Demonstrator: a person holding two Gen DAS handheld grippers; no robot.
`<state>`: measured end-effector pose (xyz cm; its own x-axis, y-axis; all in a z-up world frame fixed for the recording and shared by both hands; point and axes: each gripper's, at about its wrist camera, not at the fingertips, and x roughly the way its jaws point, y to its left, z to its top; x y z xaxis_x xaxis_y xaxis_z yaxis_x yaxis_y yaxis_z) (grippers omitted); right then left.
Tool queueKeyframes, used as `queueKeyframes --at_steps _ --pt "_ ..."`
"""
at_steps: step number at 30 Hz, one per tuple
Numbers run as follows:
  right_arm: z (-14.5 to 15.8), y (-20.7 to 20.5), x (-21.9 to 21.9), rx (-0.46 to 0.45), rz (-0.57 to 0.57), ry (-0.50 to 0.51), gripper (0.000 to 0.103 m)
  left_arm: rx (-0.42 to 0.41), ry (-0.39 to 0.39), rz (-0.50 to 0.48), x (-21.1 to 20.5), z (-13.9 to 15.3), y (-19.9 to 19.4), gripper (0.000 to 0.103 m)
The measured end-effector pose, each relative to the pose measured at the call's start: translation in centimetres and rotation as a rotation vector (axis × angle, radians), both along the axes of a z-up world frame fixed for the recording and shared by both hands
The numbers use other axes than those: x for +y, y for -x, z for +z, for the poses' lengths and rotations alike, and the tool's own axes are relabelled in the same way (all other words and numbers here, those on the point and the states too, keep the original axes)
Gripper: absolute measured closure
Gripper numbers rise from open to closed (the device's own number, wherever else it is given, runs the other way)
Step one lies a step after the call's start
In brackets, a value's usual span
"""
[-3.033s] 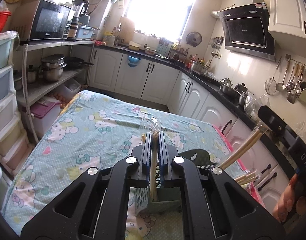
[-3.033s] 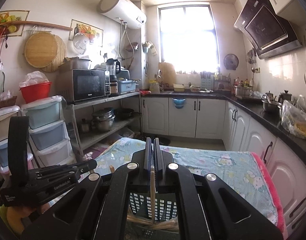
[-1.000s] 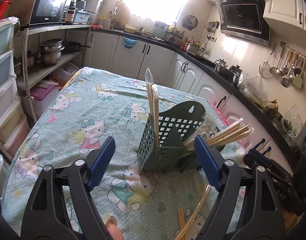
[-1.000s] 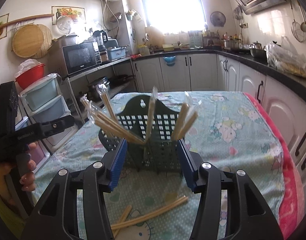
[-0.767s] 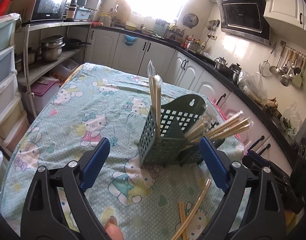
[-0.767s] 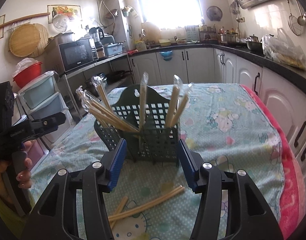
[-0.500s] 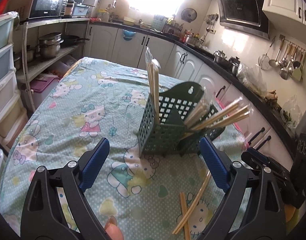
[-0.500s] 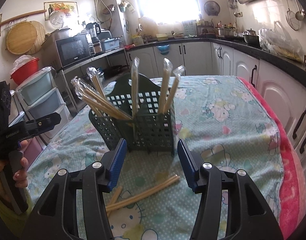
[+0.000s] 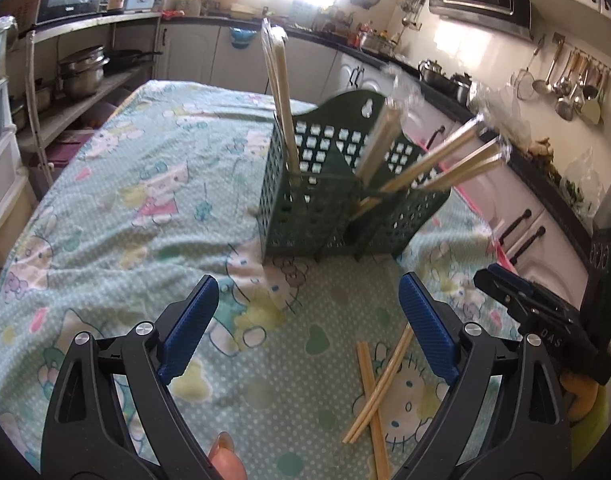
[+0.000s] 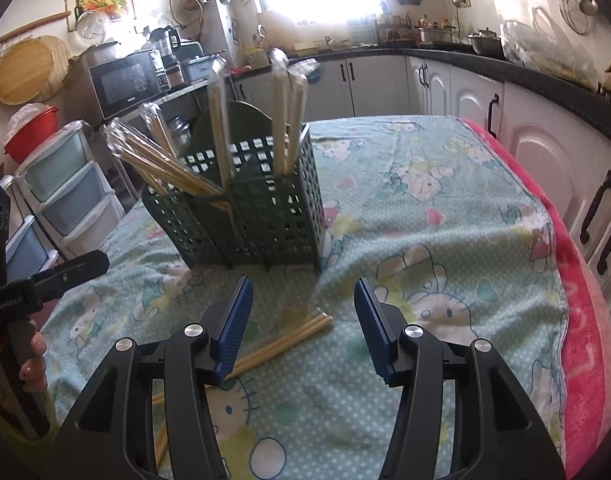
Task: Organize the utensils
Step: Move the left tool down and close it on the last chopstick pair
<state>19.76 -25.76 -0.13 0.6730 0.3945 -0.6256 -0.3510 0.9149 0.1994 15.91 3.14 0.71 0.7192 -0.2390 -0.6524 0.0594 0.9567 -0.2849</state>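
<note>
A dark green slotted utensil holder stands on the table with several wrapped chopstick pairs sticking up out of it. Loose chopsticks lie on the cloth in front of it. My left gripper is open and empty, near the table, short of the holder. My right gripper is open and empty, just above the loose chopsticks. Each gripper shows at the edge of the other's view: the right one, the left one.
The table carries a light green cartoon-print cloth with a pink edge. White cabinets and a dark counter run along the right. Plastic drawers and a shelf with pots stand at the left.
Both grippers have let go of the chopsticks they held in the holder, opened and drawn back and down. The loose chopsticks on the cloth now lie close in front of them.
</note>
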Motion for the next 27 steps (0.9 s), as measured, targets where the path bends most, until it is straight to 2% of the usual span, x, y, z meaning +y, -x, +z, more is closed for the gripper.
queueKeyframes --at_steps 4,8,15,22,27 --pt "-0.7 -0.2 -0.3 0.018 -0.002 0.005 0.052 0.035 -0.008 -0.020 -0.7 -1.2 -0.3 0.020" --pt "-1.6 -0.6 -0.4 0.050 -0.001 0.006 0.052 0.072 -0.006 -0.052 -1.4 -2.4 -0.8 0.031" --pt "-3.4 -1.6 -0.3 0.110 0.014 0.018 0.053 0.136 -0.009 -0.095 -2.4 -4.2 -1.6 0.046" --pt "-5.0 -3.0 0.3 0.166 0.039 0.021 0.059 0.196 -0.003 -0.135 -3.4 -6.0 -2.2 0.060" --pt "-5.7 -4.2 0.8 0.187 0.044 0.031 0.059 0.219 -0.003 -0.156 -4.1 -6.6 -2.6 0.060"
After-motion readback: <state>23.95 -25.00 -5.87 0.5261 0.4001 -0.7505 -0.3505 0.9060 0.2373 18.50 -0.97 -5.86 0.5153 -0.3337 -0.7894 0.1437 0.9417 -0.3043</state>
